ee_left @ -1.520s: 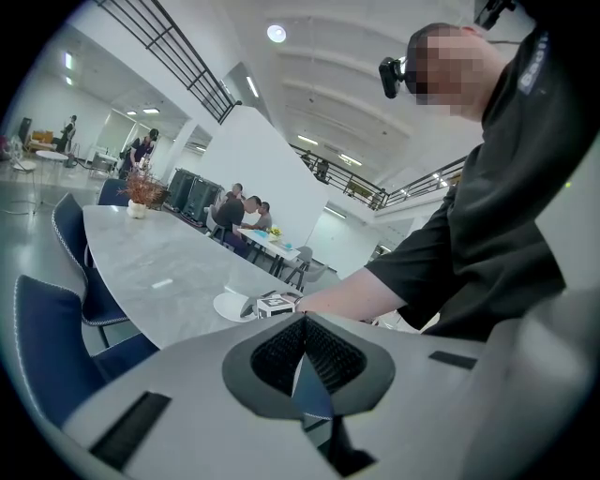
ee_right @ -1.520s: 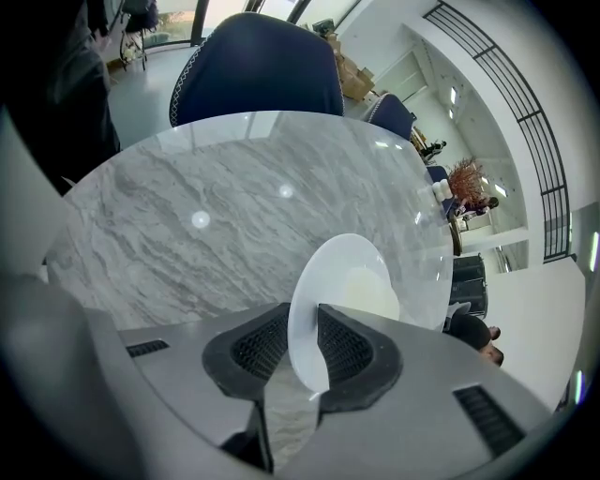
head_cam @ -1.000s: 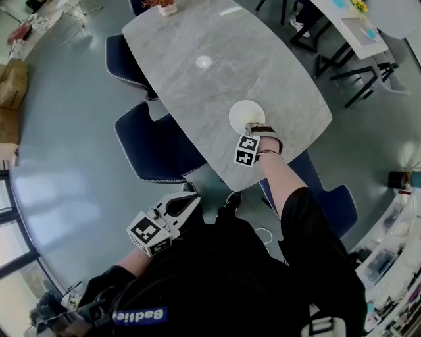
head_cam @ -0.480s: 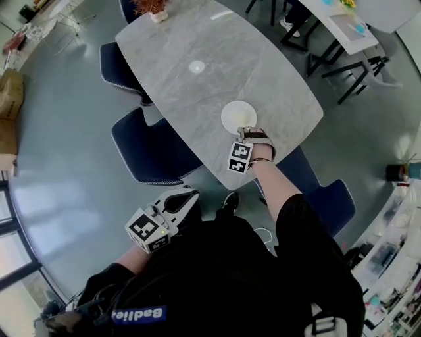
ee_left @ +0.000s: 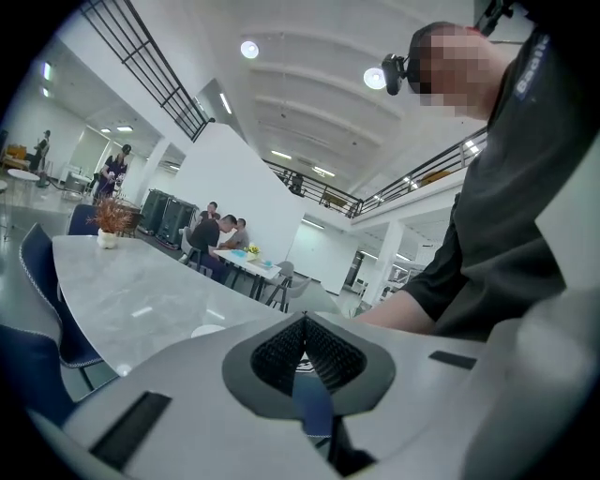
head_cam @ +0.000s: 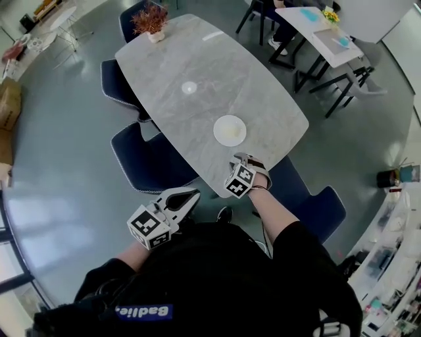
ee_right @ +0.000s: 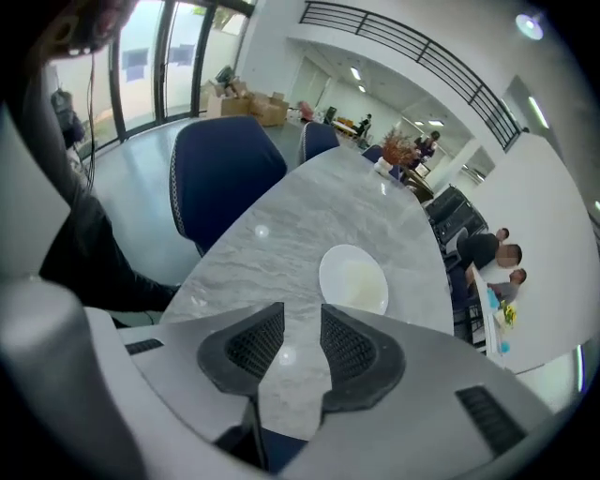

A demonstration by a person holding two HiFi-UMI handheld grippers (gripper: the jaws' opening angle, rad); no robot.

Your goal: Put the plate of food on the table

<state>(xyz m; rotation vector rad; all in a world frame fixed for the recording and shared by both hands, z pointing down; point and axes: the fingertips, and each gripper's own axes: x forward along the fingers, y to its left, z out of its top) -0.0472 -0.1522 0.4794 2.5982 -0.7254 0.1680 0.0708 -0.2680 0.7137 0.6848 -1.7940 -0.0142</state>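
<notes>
A white plate with pale food on it rests on the grey marble table, close to the near end; the right gripper view shows the plate just beyond the jaws. My right gripper hovers over the table's near edge, short of the plate, open with nothing between its fingers. My left gripper is held low by my body, off the table, its jaws shut with nothing in them.
Dark blue chairs line the table's left side and one stands at the near right. A potted plant sits at the table's far end. Another table with people stands beyond.
My right gripper has let go of the plate and drawn back toward me, off to the table's near edge. The plate stays on the table. The left gripper has barely moved.
</notes>
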